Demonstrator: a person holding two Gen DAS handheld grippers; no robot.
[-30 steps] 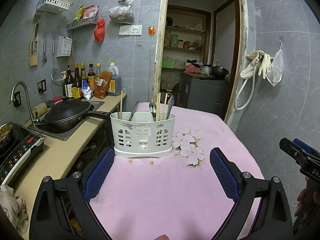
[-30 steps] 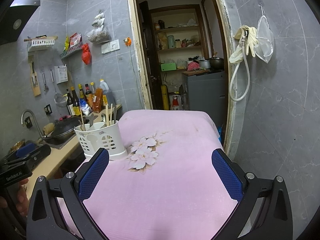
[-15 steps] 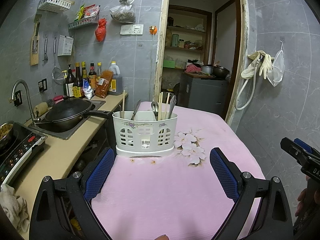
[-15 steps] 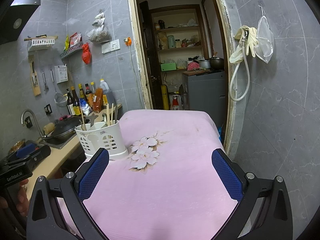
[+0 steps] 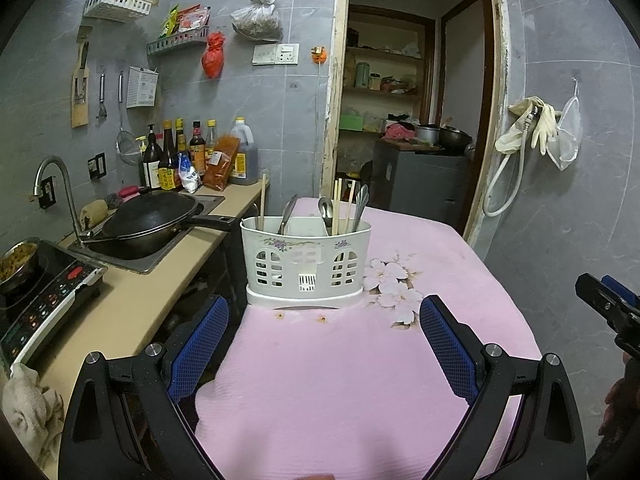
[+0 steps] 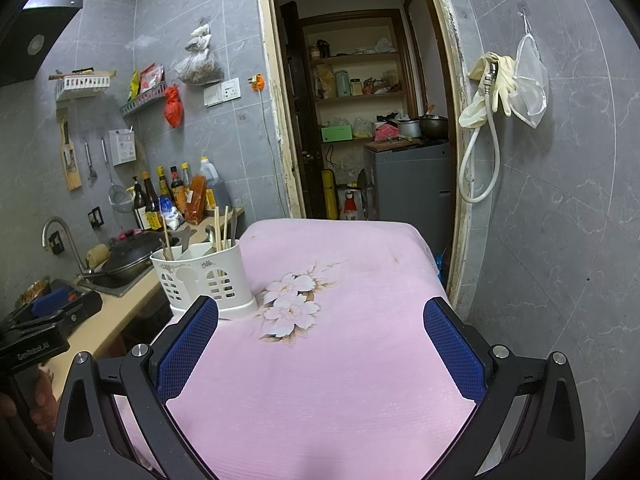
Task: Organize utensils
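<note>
A white plastic utensil holder point(image 5: 306, 264) stands on the pink tablecloth point(image 5: 340, 380) near its left edge. It holds wooden chopsticks point(image 5: 338, 206), a spoon point(image 5: 326, 210) and other metal cutlery point(image 5: 360, 204). The holder also shows in the right wrist view point(image 6: 204, 276). My left gripper point(image 5: 322, 332) is open and empty, just in front of the holder. My right gripper point(image 6: 320, 344) is open and empty over the cloth, to the right of the holder.
A counter point(image 5: 132, 300) runs along the left with a black wok point(image 5: 150, 222) in the sink, an induction hob point(image 5: 44, 296) and several sauce bottles point(image 5: 176, 156). A doorway point(image 5: 408, 120) opens behind the table. A hose and gloves point(image 5: 528, 128) hang on the right wall.
The left gripper has moved slightly right and closer relative to the holder. The right gripper has edged forward a little. Both stay open.
</note>
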